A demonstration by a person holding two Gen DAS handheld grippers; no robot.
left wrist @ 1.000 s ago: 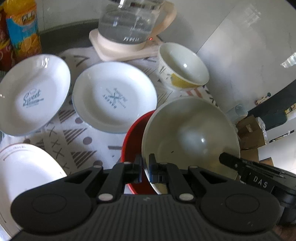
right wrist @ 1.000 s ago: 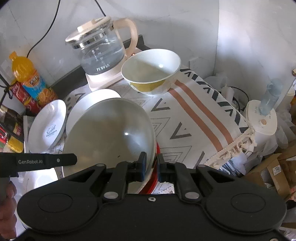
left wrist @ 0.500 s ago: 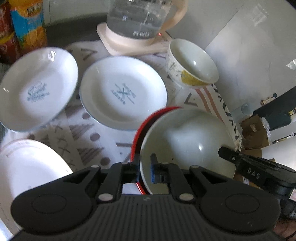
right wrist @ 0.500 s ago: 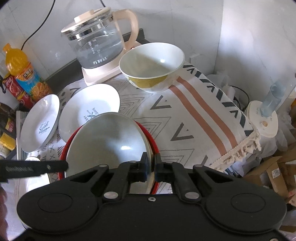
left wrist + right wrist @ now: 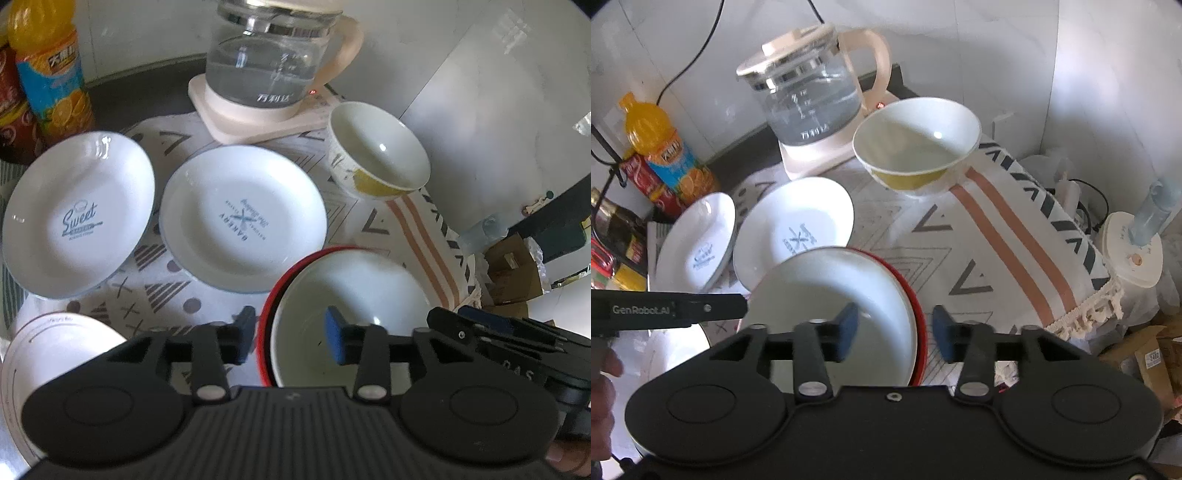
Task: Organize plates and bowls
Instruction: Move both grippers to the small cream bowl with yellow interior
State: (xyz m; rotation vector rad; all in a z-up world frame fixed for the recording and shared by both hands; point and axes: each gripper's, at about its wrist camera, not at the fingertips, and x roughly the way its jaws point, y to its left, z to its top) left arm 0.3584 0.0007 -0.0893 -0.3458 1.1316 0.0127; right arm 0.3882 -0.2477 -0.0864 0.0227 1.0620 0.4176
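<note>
- My left gripper (image 5: 290, 338) has just been opening; its jaws now stand partly apart, straddling the near rim of the white bowl (image 5: 354, 295) without pressing on it.
- My right gripper (image 5: 894, 332) has just been opening too; its pads stand either side of the bowl's opposite rim, not gripping it.
- The white bowl sits nested inside the red bowl (image 5: 291, 280), whose rim shows as a red arc around it, on the patterned cloth (image 5: 979, 258).
- Beyond it lie two white plates side by side: the "Sweet" plate (image 5: 77, 218) to the left and the "Bakery" plate (image 5: 243, 218) next to it, close but I cannot tell if they touch.
- A third plate (image 5: 48, 354) lies at the near left.
- A yellow-patterned bowl (image 5: 918, 147) rests tilted just beside the glass kettle (image 5: 809, 96).
- A juice bottle (image 5: 48, 70) stands at the back left.
</note>
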